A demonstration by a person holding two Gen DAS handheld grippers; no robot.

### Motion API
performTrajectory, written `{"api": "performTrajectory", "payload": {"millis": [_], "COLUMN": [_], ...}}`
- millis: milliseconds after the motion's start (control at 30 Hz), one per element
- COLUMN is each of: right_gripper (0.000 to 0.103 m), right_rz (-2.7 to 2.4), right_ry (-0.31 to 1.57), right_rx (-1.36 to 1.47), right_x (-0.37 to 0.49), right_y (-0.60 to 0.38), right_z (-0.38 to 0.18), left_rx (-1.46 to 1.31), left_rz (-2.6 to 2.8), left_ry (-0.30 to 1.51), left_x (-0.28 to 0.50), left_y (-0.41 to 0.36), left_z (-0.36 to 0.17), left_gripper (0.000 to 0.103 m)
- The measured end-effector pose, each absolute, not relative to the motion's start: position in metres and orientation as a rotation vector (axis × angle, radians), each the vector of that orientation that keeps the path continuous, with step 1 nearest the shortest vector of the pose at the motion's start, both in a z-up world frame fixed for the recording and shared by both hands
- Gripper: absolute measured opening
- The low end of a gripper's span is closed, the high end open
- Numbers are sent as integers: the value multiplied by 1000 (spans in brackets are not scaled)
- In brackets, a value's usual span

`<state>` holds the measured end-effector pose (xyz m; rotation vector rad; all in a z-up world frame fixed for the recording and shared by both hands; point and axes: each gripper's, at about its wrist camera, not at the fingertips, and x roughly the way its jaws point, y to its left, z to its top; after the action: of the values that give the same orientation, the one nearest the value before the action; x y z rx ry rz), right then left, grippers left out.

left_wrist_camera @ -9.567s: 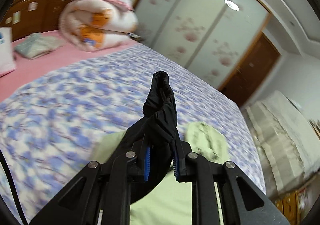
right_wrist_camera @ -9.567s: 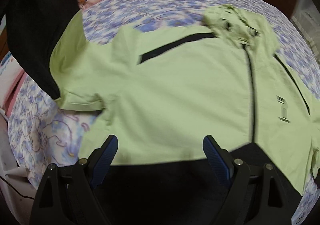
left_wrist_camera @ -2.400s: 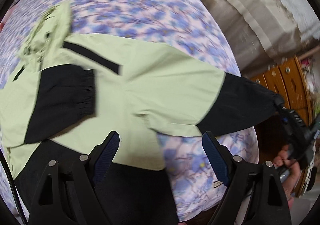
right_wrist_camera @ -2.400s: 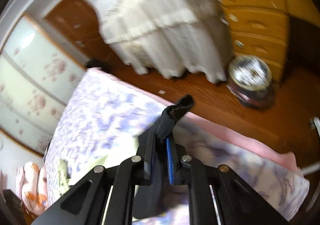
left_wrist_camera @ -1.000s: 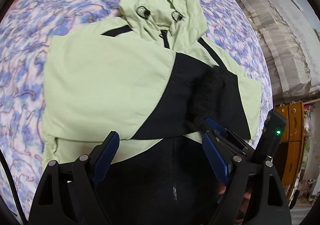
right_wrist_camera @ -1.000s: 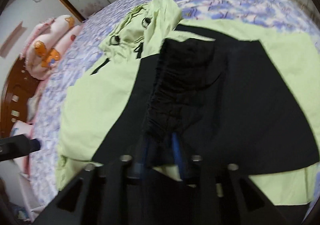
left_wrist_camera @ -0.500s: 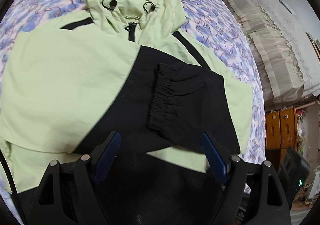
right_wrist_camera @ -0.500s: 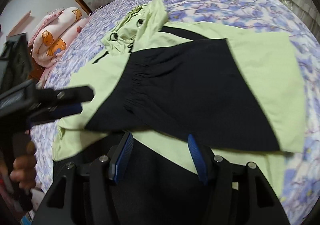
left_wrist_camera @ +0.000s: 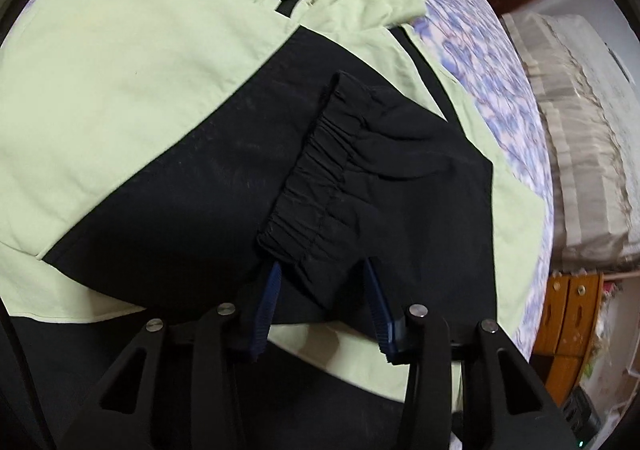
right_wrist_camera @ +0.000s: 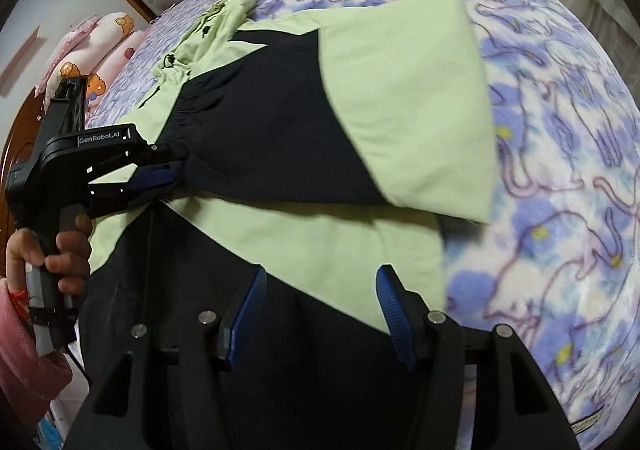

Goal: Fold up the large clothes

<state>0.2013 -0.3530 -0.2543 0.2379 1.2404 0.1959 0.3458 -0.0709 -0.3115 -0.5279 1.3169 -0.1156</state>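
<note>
Ahead of my closing left gripper (left_wrist_camera: 320, 282), both jacket (left_wrist_camera: 120, 90) sleeves lay folded across; its cuff (left_wrist_camera: 316, 190) sat between the jaws. My right gripper (right_wrist_camera: 318, 290) hung released; body folds remained.

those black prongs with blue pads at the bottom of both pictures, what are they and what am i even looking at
They are hand-held grippers, one in each of a person's hands, not a robot. A wide-angle camera on each looks along its two fingers, so each picture shows its own prongs at the bottom.

One picture is from the left gripper, the other from the right gripper. The right view also shows the left gripper from the side, with the hand holding its handle.

A green and black hooded jacket lies on a bed with a flowered cover, both sleeves folded across its front.

The left gripper's jaws are closing around the black cuff of the upper sleeve. The right gripper is open over the jacket's lower part, holding nothing.
</note>
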Motion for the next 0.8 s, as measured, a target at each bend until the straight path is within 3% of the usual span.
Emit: {"api": "performTrajectory", "payload": {"millis": [133,200,333,800], "right_gripper": [57,57,57,57], "right_rz": [205,203,178,55], "right_ry": [1252,1251,1251,1183], "right_rx": [223,224,218,312], "right_x": [199,199,199,217], "right_y": [-367,-374,-388,-399], "right_z": [-260,-262,-267,-281], "left_rx": [-575,-579,-602,-553], "left_rz": [-53,-18,9,-103], "left_ry": [1271,1257,1226,954], "left_x": [353,357,361,400], "left_y": [-70,-70,-76,-120], "left_z": [-316,-316,-308,-200], "left_gripper": [39,27,14,9]}}
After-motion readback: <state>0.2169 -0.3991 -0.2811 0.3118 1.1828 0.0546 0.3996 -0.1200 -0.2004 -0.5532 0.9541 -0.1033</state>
